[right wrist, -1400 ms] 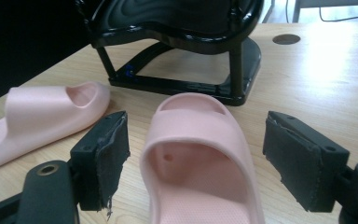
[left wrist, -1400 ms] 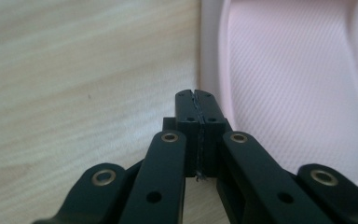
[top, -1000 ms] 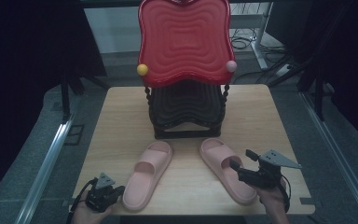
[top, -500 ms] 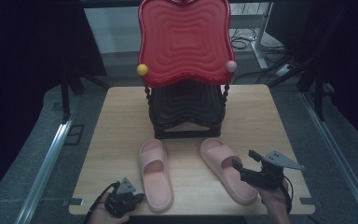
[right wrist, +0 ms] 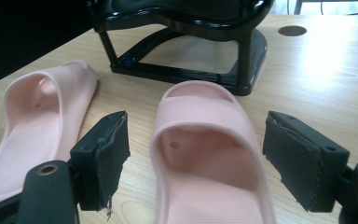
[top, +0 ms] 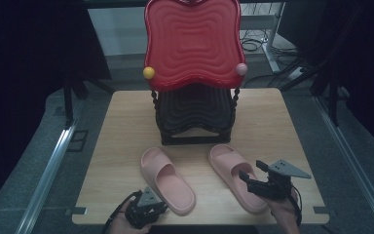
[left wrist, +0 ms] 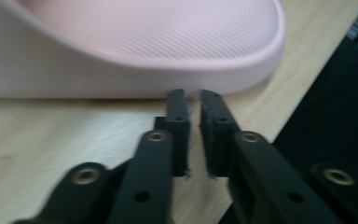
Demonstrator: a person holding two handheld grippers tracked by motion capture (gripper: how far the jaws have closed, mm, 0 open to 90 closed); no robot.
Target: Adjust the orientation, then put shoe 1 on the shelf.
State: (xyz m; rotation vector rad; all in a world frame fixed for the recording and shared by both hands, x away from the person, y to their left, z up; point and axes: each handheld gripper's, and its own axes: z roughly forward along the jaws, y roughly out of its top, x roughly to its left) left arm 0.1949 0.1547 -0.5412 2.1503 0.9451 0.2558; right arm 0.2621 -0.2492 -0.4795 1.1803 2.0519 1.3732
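1. High view: pair of pink slippers lying on the table (top: 126,126) in front of the black stand (top: 195,117), toes toward the stand, well apart from each other and roughly parallel.
2. Left slipper (top: 168,181): heel close to the near table edge, left hand-held gripper (left wrist: 192,95) just behind that heel.
3. Left hand-held gripper state: jaws just opened to a narrow gap, nothing between them, tips at the heel rim; whether touching cannot be told.
4. Right slipper (top: 237,175): heel end between the jaws of the right hand-held gripper (top: 252,171).
5. Right hand-held gripper state: wide open, pads (right wrist: 103,156) clear of both slipper sides.
6. Step in hand, as judged: positioning of the pair, left side let go, right side lined up for a grasp.
7. Next move, as judged: close the right jaws evenly on the slipper walls just behind the strap; keep the sole flat on the table.
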